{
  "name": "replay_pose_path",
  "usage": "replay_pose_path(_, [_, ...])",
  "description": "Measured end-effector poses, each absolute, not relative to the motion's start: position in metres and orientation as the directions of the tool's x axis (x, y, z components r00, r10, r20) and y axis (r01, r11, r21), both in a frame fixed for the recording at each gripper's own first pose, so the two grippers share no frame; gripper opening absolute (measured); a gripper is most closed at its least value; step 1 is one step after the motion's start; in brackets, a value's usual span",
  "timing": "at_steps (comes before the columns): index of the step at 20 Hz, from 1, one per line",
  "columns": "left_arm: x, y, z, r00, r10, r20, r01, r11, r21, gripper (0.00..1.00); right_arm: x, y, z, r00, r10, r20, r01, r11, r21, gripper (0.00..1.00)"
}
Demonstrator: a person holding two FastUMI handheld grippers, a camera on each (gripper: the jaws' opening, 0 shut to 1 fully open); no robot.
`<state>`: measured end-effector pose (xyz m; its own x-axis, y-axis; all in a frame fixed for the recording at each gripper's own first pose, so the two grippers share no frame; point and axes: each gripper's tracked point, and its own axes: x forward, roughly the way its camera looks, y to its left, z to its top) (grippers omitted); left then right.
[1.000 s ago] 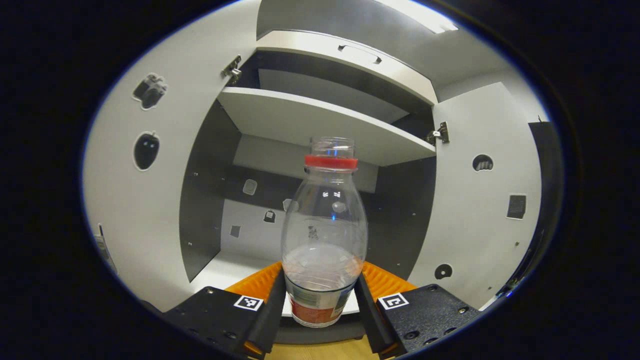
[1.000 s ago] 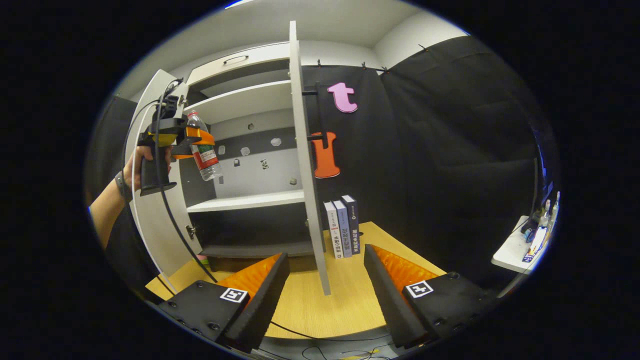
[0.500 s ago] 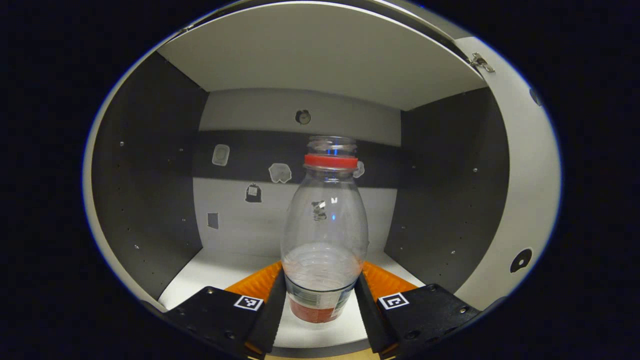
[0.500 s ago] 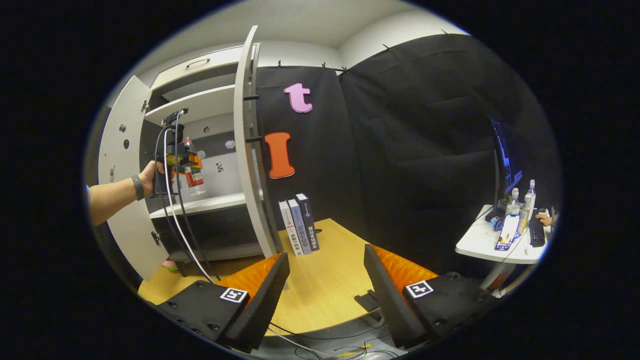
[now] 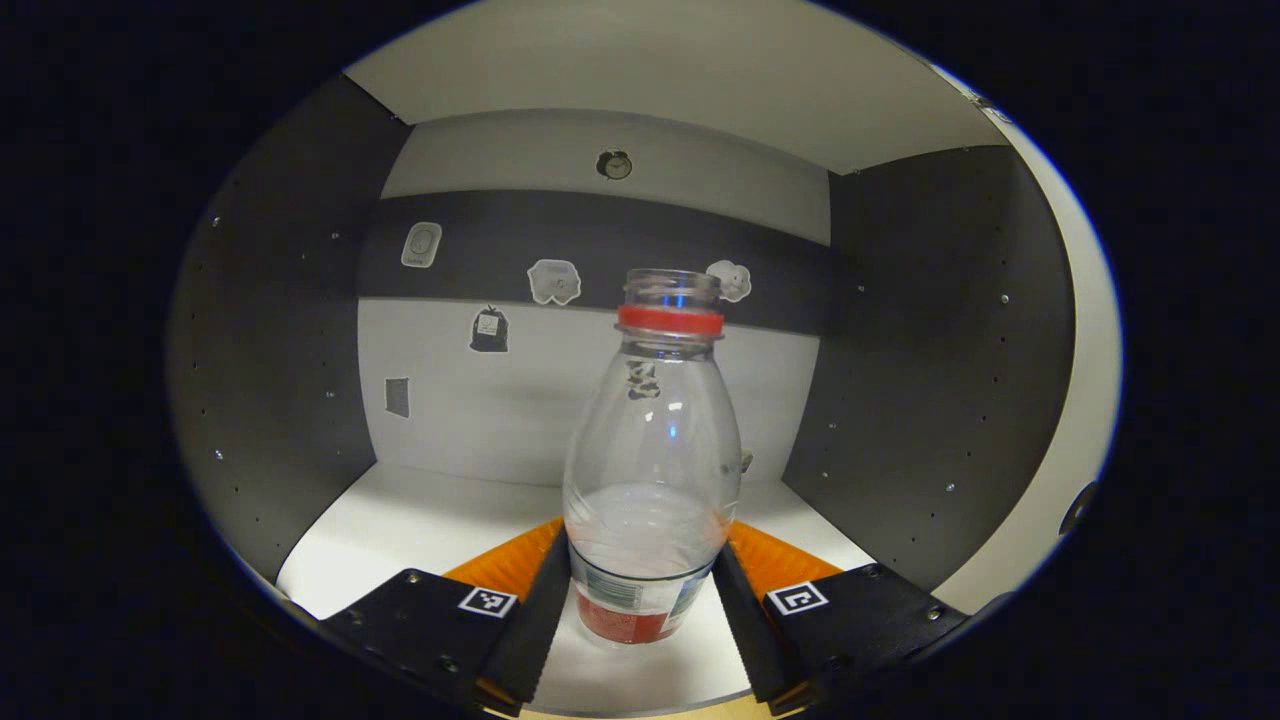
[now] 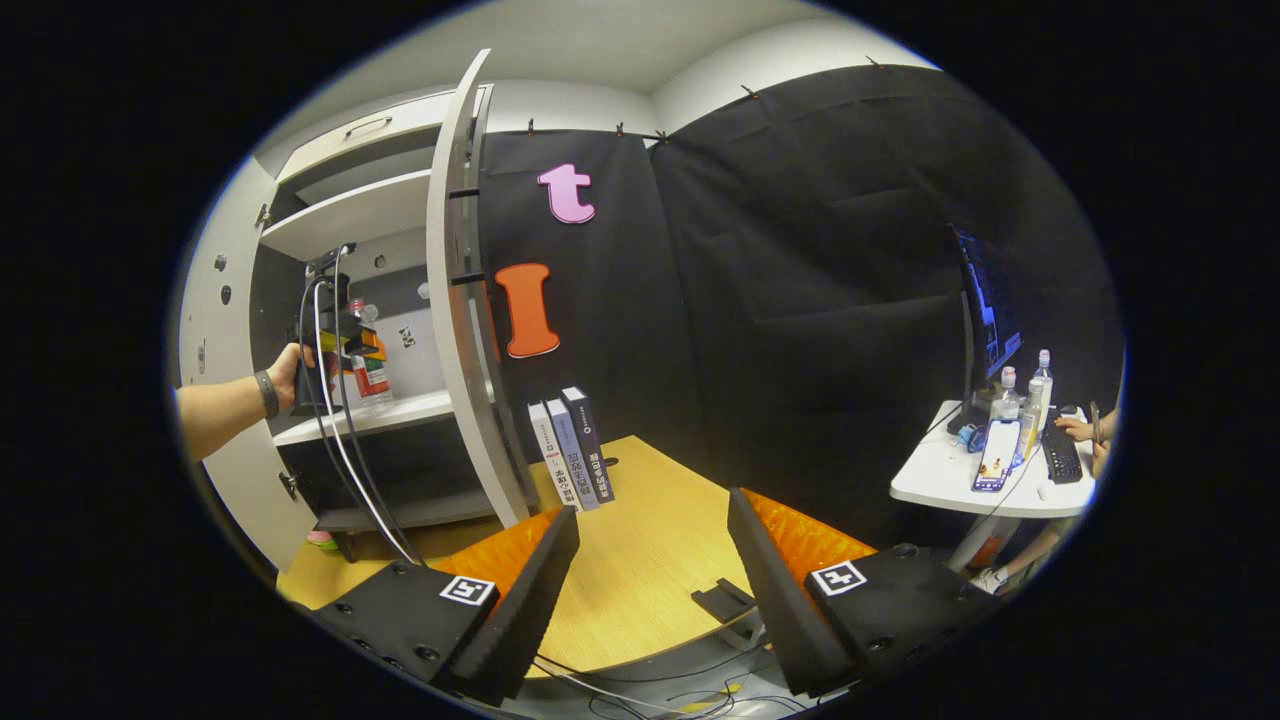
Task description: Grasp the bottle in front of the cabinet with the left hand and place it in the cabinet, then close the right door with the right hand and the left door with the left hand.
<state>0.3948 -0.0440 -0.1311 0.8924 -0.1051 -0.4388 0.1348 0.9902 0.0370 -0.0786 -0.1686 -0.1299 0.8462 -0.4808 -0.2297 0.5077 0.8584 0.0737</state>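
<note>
Luckily the bottle [image 5: 650, 470] looks nearly empty, light and thin, so the left gripper [image 5: 640, 610] squeezes its low part gently, while the right gripper [image 6: 650, 590] is open.

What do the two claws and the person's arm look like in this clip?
Both the left claw and the right claw have black bodies with square black-and-white tags and ribbed, wedge-shaped fingers. Cables trail from the left one. The bare forearm wears a dark wristband.
</note>
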Motion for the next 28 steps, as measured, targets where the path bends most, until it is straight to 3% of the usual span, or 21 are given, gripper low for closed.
replay_pose_path(1, [0.397,-0.045,-0.132,0.894,-0.116,-0.432,0.143,0.989,0.03,0.78,-0.078,-0.168,-0.131,0.845,-0.481,-0.232,0.508,0.859,0.07,0.98])
replay_pose_path(4, [0.396,-0.045,-0.122,0.917,-0.127,-0.378,0.137,0.991,0.0,0.98,-0.076,-0.165,-0.132,0.846,-0.476,-0.241,0.503,0.861,0.069,0.98])
replay_pose_path(14, [0.34,-0.047,0.0,0.975,-0.217,-0.037,0.216,0.976,-0.033,0.94,-0.051,-0.142,-0.107,0.901,-0.383,-0.203,0.408,0.908,0.1,0.98])
replay_pose_path(20, [0.226,-0.044,0.049,0.97,-0.241,0.006,0.241,0.969,-0.061,0.94,-0.02,-0.114,-0.071,0.959,-0.248,-0.138,0.264,0.958,0.114,0.98])
replay_pose_path(28, [0.094,-0.008,0.027,0.994,-0.1,-0.04,0.096,0.992,-0.085,0.94,-0.005,-0.086,-0.038,0.995,-0.066,-0.07,0.071,0.996,0.059,0.98])
